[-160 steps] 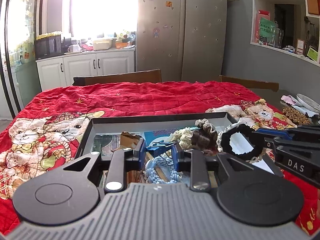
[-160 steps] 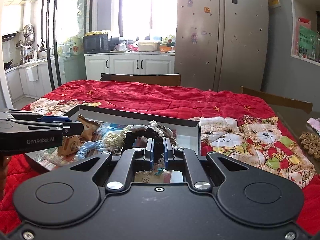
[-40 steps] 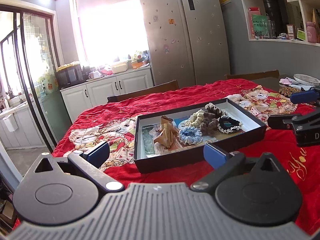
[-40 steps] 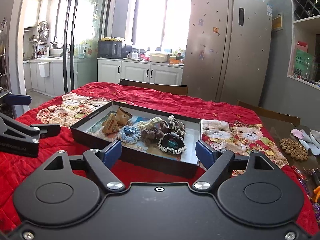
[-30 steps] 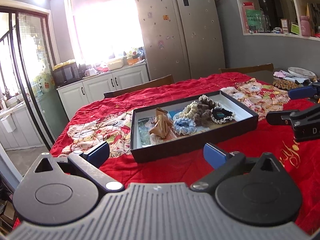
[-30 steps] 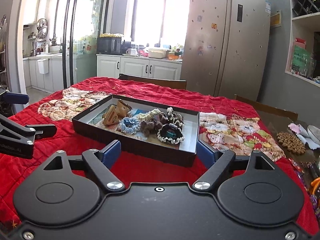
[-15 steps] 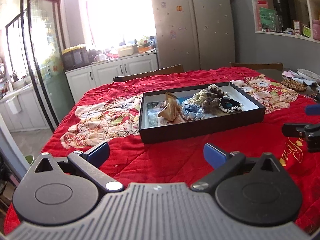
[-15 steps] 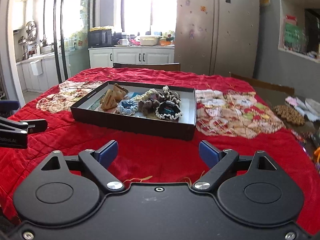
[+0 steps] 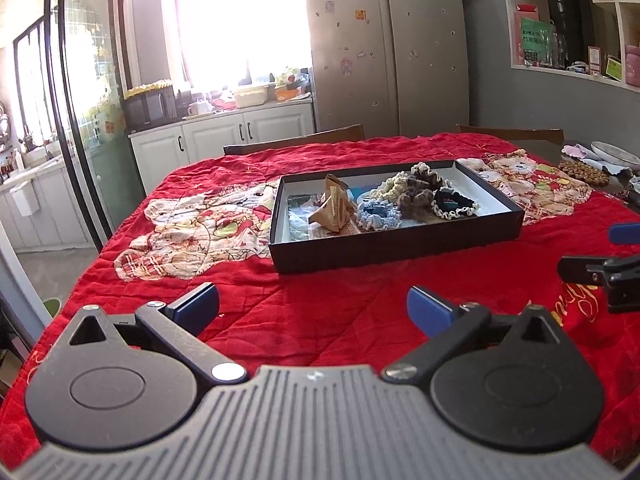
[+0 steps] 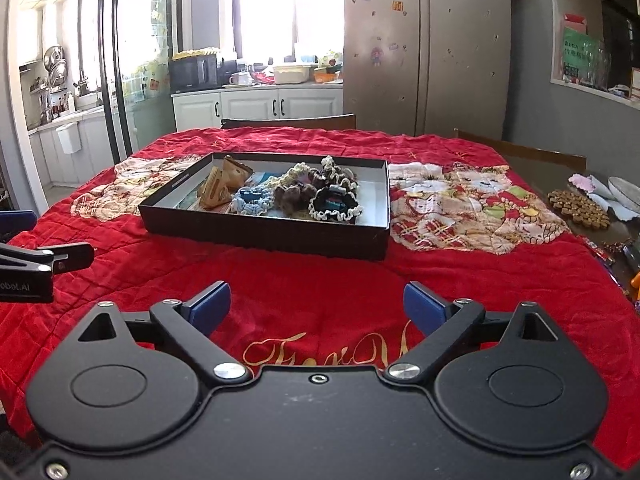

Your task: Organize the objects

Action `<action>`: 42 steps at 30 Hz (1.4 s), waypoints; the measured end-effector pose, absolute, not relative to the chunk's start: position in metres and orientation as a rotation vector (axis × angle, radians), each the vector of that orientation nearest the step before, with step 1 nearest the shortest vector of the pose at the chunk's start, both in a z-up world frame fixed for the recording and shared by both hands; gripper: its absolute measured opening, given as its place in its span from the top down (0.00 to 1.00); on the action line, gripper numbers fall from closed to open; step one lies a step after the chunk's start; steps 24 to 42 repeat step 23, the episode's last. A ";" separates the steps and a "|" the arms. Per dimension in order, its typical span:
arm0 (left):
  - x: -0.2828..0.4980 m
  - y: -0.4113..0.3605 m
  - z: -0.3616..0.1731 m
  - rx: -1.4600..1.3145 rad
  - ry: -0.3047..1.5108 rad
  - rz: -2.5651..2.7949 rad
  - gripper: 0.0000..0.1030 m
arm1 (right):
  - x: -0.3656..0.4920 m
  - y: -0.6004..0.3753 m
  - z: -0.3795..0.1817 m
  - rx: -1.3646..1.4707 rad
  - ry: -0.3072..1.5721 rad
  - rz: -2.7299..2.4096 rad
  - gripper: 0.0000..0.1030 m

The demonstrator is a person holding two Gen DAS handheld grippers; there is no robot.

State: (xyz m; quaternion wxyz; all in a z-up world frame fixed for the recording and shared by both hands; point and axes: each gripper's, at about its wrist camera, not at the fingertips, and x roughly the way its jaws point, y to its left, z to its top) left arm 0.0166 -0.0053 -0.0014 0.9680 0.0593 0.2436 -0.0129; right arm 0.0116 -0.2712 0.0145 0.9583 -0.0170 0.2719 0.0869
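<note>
A black shallow box [image 9: 396, 242] [image 10: 264, 236] sits on the red quilted tablecloth. Inside lie a tan folded paper piece [image 9: 334, 208] [image 10: 222, 186], a light blue scrunchie [image 9: 378, 214] [image 10: 250, 198], a cream scrunchie [image 9: 394, 184], brown scrunchies [image 9: 416, 198] [image 10: 294, 194] and a black scrunchie with white trim [image 9: 454, 204] [image 10: 334, 202]. My left gripper [image 9: 314, 306] is open and empty, well in front of the box. My right gripper [image 10: 316, 306] is open and empty, also back from the box; it shows at the right edge of the left wrist view [image 9: 600, 272].
A brown beaded mat [image 10: 578, 204] and a plate [image 10: 624, 188] lie at the table's right end. Wooden chair backs [image 10: 288, 122] stand behind the table. A tall fridge [image 10: 424, 48] and white cabinets [image 10: 256, 110] are further back.
Both grippers have let go of the scrunchies in the box, opened, and pulled back toward the near table edge. Over the last second they kept drawing back and lowering.
</note>
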 end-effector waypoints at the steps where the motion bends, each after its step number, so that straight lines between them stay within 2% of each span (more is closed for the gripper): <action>1: 0.016 -0.005 -0.001 0.114 0.492 -0.025 0.00 | 0.012 -0.271 0.014 -0.035 0.553 0.178 0.10; 42: 0.011 -0.010 -0.004 0.122 0.480 -0.087 0.00 | 0.013 -0.268 0.007 -0.030 0.585 0.196 0.09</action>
